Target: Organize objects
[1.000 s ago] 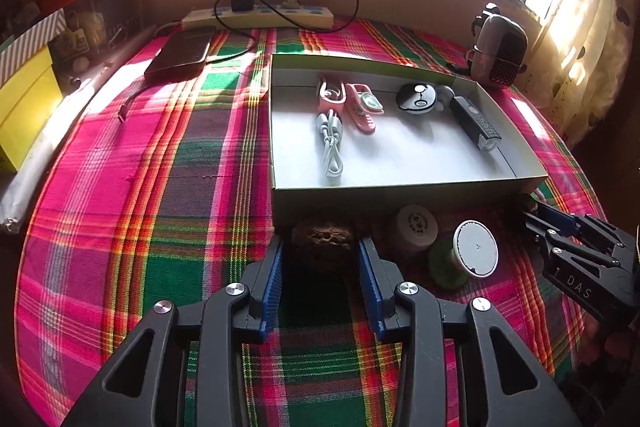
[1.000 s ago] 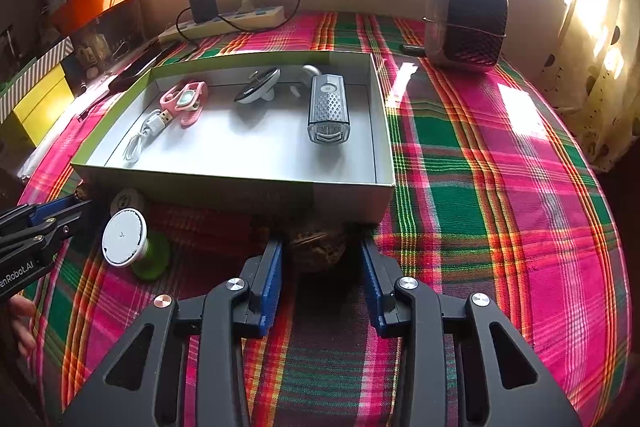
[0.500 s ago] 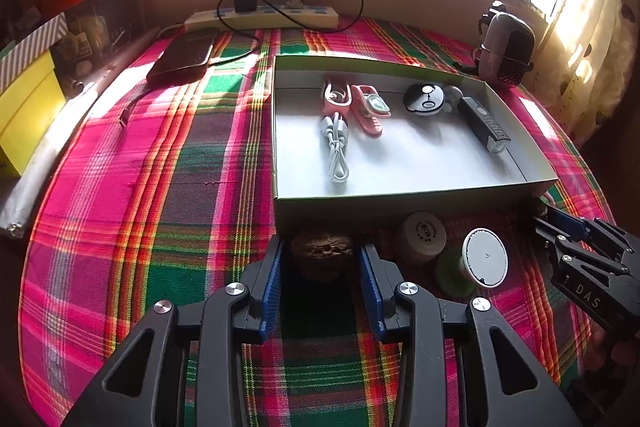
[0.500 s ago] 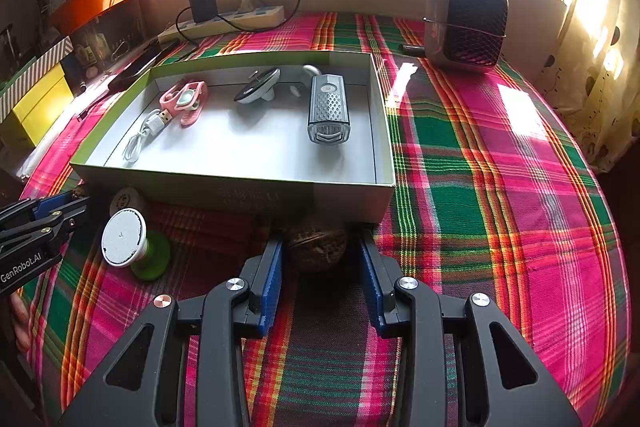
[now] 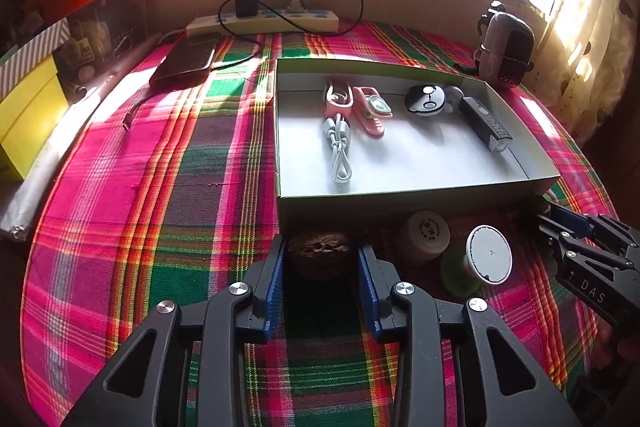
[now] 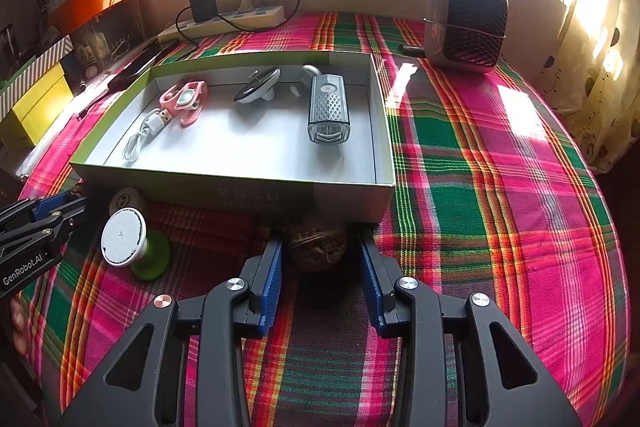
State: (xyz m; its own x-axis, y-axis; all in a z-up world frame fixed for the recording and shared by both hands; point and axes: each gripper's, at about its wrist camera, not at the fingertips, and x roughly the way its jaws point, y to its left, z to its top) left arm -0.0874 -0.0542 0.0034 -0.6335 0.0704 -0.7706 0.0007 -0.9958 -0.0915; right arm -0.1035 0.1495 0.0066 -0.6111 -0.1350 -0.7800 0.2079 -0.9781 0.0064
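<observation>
A shallow cardboard box [image 5: 360, 205] [image 6: 240, 189] sits on the plaid cloth and holds a white cable [image 5: 339, 151], a pink clip device [image 5: 370, 109], a black-and-white round gadget [image 5: 426, 101] and a black bike light [image 6: 328, 109]. My left gripper [image 5: 320, 259] is shut on a brown walnut [image 5: 318, 254] just in front of the box wall. My right gripper [image 6: 318, 251] is shut on a second walnut [image 6: 316, 245] by the box's near right corner. A white-topped green spool [image 5: 486, 261] [image 6: 124, 237] and a small white jar [image 5: 426, 233] lie between the grippers.
A power strip [image 5: 264, 21] with a charger and a dark phone [image 5: 186, 61] lie at the back left. A small heater [image 6: 466, 23] stands at the back right. Yellow and orange boxes [image 5: 24, 119] line the left edge. Curtains hang on the right.
The left gripper has risen and pulled back slightly with its walnut; the box looks a little farther. The right gripper has barely moved.
</observation>
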